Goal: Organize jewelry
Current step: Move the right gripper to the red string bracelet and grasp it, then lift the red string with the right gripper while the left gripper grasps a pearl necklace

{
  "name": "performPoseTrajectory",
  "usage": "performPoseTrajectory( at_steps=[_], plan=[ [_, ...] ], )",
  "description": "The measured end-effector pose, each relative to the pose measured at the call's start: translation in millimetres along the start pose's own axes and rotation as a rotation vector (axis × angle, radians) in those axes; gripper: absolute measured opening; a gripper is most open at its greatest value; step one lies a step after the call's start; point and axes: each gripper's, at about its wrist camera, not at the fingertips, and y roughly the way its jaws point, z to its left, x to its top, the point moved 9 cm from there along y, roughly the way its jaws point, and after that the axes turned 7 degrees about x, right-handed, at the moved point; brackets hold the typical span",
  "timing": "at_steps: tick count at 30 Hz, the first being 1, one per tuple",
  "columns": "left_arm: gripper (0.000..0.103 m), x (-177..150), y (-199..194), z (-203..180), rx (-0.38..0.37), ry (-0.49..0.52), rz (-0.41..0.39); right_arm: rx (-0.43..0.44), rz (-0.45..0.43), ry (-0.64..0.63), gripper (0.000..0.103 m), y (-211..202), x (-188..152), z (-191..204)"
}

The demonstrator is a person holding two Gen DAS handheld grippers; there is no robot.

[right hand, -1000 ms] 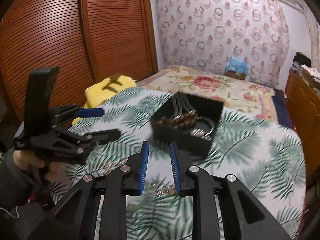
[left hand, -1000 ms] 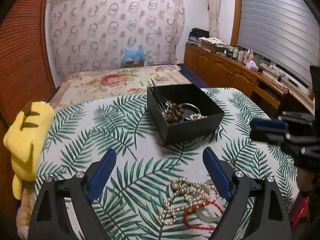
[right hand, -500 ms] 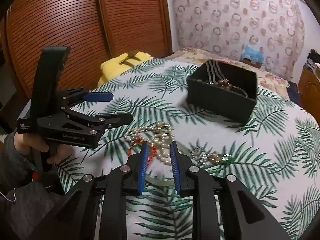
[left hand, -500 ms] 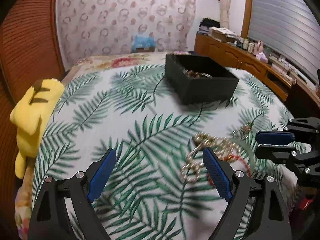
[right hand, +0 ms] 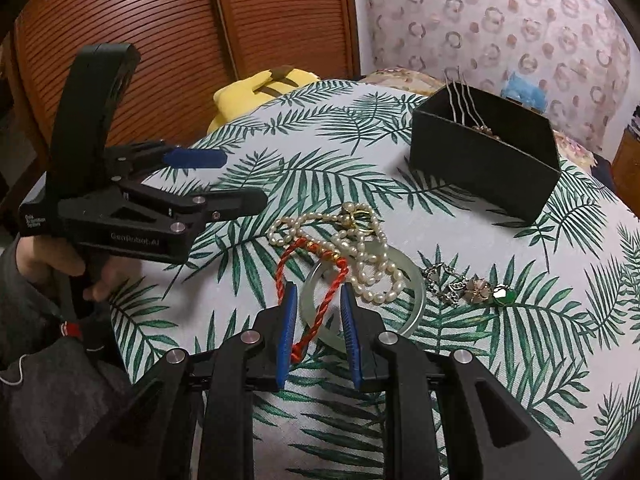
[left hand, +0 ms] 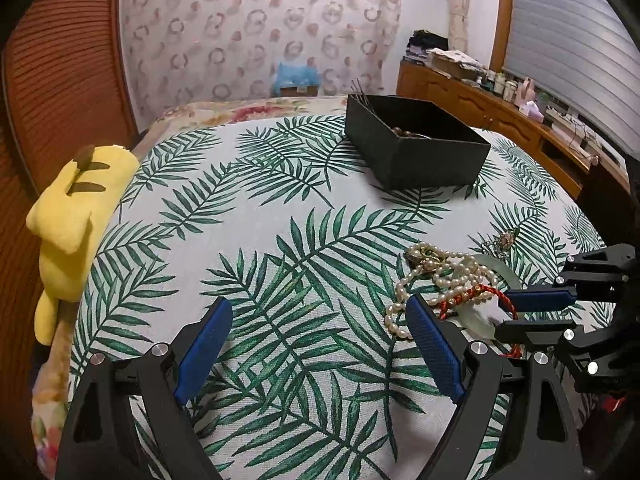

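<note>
Both grippers have been brought down from above the black box [right hand: 484, 168] toward the jewelry pile, which lies on the palm-leaf tablecloth [left hand: 256, 216] on the near side of that box. The right gripper [right hand: 318, 332] has been lowered over the pile's near edge, and its jaws have just been closing: the red cord bracelet [right hand: 320, 300] and part of the pale jade bangle [right hand: 416, 292] now lie between the blue pads, though a gap is seen on both sides, so nothing is clamped yet. The pearl necklace [right hand: 360, 252] is tangled over the bangle, and a green-stoned chain piece [right hand: 480, 292] lies beside the pile, to its right in the right wrist view. The left gripper [left hand: 316, 344] is held wide and empty, just beside the pile. Beads and hairpins are already seen inside the box. A pick of the cord or bangle is judged imminent; the pearls may be dragged along.
</note>
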Motion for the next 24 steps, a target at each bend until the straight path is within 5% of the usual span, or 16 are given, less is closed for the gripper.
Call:
performPoseTrajectory(
  at_steps=[3,20,24],
  plan=[
    [0.085,-0.9,1.0,-1.5,-0.004,0.0,0.004,0.0,-0.006,-0.019,0.005,-2.9,-0.3,2.8],
    [0.085,8.1,-2.6,-29.3,-0.073,0.033,-0.015,-0.078,-0.161,0.011,0.004,-66.1,7.7,-22.0],
    [0.065,11.4,-0.2,-39.3,-0.099,0.059,-0.001,-0.093,-0.169,0.036,0.004,-68.1,3.0,-33.0]
  ],
)
